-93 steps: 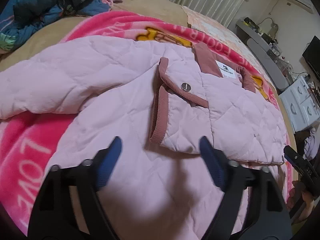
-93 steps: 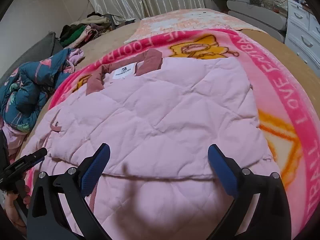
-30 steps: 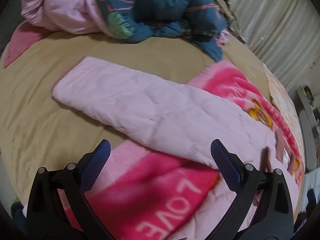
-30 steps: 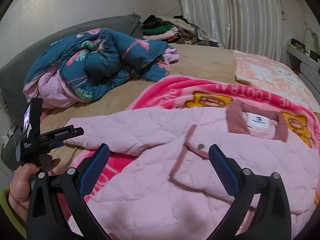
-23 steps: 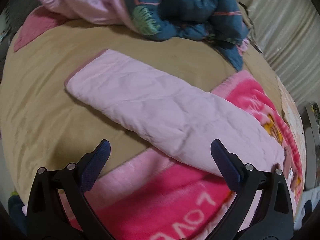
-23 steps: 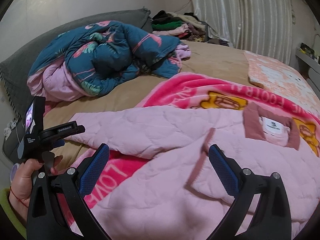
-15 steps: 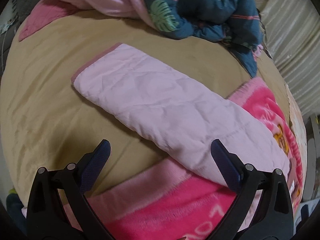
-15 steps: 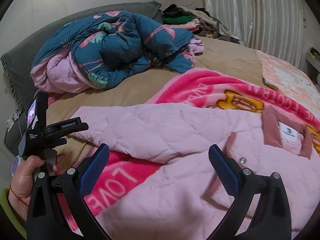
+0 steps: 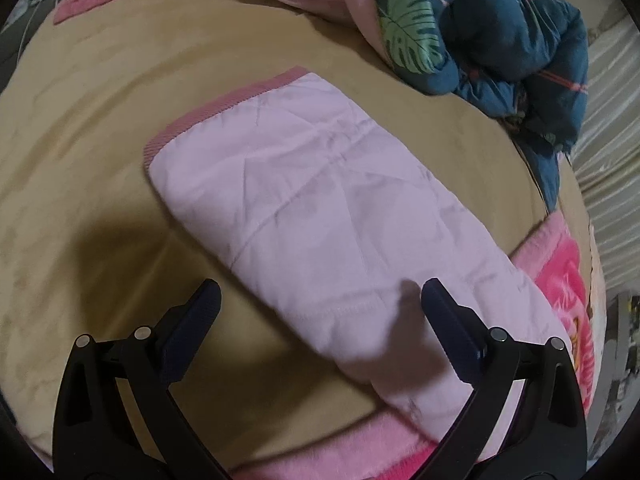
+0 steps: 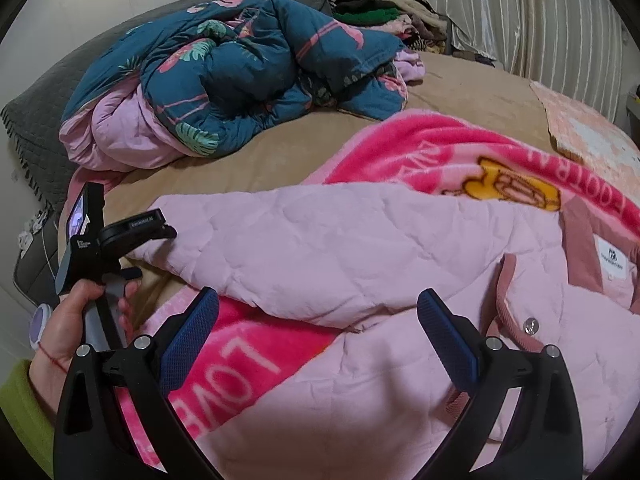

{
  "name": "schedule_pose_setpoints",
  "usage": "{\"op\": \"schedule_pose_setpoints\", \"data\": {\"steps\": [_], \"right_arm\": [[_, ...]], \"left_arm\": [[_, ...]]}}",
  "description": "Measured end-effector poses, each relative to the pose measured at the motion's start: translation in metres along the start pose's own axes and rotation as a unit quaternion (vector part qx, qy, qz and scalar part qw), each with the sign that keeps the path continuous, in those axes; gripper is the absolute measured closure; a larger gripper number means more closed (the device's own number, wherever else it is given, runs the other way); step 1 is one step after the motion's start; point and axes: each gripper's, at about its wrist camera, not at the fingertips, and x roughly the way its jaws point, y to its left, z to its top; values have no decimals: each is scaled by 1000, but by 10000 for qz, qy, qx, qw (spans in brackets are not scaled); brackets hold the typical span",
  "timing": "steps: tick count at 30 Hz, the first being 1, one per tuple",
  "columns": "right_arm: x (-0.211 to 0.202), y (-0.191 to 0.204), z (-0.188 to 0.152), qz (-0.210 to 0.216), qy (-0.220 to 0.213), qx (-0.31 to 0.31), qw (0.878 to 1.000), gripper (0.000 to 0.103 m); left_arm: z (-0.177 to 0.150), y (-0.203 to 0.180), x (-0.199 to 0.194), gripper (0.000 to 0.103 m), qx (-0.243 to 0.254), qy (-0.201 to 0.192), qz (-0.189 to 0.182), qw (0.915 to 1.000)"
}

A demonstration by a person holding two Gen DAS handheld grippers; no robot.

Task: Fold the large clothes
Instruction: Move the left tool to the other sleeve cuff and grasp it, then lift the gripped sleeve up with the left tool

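Left gripper (image 9: 320,312) hovers with jaws released over the pink jacket's sleeve (image 9: 320,200) on the bed (image 9: 80,140); right gripper (image 10: 318,320), jaws released, grips nothing.

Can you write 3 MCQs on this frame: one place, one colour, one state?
1. Where does the sleeve cuff lie?
A. on the tan bedsheet
B. on the teal duvet
C. on a chair

2. What colour is the cuff trim?
A. green
B. dusty pink
C. black

3. How is the left gripper?
A. shut on the sleeve
B. shut on the duvet
C. open, holding nothing

Answers:
1 A: the cuff rests flat on bare tan sheet.
2 B: a ribbed pink band edges the pale quilted sleeve.
3 C: its fingers stand wide apart, with the sleeve lying flat beyond them.
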Motion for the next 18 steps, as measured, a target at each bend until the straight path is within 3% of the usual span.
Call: {"op": "schedule_pose_setpoints", "data": {"steps": [8, 10, 11, 13, 18], "right_arm": [[-6, -27, -18, 67, 49, 346, 9994, 4], [-11, -31, -23, 77, 23, 371, 9993, 4], [-15, -34, -26, 69, 0, 393, 9992, 4], [-22, -40, -30, 66, -45, 461, 9989, 4], [-45, -57, -36, -7, -225, 658, 9976, 4]], "left_arm": [[2, 11, 8, 9, -280, -338, -256, 9987], [2, 10, 6, 22, -272, -422, -398, 9979], [3, 8, 7, 35, -229, -429, -428, 9979], [3, 7, 3, 41, -213, -525, -471, 9973], [6, -1, -23, 79, -42, -943, -660, 9933]]}}
